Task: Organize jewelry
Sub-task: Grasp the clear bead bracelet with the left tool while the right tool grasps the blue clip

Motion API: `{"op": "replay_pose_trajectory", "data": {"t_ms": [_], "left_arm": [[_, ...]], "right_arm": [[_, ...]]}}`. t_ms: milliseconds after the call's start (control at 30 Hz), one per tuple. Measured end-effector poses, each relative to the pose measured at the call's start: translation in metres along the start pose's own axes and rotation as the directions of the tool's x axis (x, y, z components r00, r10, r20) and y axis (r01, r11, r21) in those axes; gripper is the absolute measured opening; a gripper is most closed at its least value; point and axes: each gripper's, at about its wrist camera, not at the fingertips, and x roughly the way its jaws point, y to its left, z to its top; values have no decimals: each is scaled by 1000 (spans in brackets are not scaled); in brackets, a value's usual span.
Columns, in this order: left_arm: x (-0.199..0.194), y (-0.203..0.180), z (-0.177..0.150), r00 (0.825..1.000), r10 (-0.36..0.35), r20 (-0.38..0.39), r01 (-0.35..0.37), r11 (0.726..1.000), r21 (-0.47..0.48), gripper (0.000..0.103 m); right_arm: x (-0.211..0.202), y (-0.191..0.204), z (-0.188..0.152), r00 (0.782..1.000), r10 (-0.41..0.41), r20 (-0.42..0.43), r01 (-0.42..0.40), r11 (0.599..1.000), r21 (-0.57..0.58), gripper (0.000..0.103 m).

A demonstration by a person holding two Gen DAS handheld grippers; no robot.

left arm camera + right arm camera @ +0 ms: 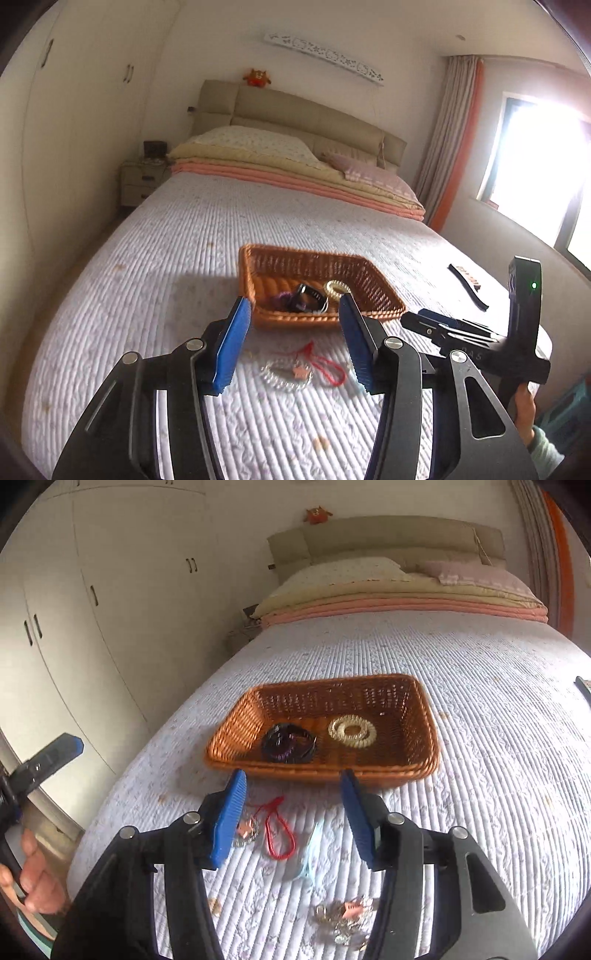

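Observation:
A brown wicker basket point(373, 284) point(236, 734) sits on the bed and holds a dark purple-black bracelet point(304, 297) point(288, 743) and a cream coil ring point(337, 287) point(352, 731). On the quilt in front lie a red cord point(327, 365) point(279, 829), a clear bead bracelet with a pink charm point(286, 374) point(245, 829), a pale blue clip point(308, 853) and a silver bead cluster point(347, 915). My left gripper point(295, 345) is open and empty above the bead bracelet. My right gripper point(293, 814) is open and empty above the red cord; it also shows in the left wrist view point(443, 326).
The bed's quilt point(498, 775) stretches to folded blankets and pillows point(295, 162) at the headboard. A black strap point(467, 286) lies on the right side of the bed. White wardrobes point(110, 609) stand left, a nightstand point(142, 182) by the bed head, a window point(535, 166) right.

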Motion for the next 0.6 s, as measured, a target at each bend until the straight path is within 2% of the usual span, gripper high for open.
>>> {"op": "replay_pose_trajectory", "data": {"t_ms": [100, 267, 400, 600], "left_arm": [[10, 16, -19, 999, -4, -45, 2, 999, -42, 49], [44, 34, -46, 989, 10, -145, -23, 996, -91, 49], [76, 35, -62, 974, 30, -224, -50, 995, -83, 49], [112, 35, -73, 957, 52, -287, -77, 994, -78, 49]], "right_arm": [[12, 6, -20, 998, -55, -20, 55, 998, -30, 50], [40, 6, -47, 993, -83, -81, 82, 996, -24, 50], [55, 2, -59, 990, -92, -109, 91, 996, -16, 50], [58, 2, -66, 987, -122, -106, 120, 992, -28, 50]]}}
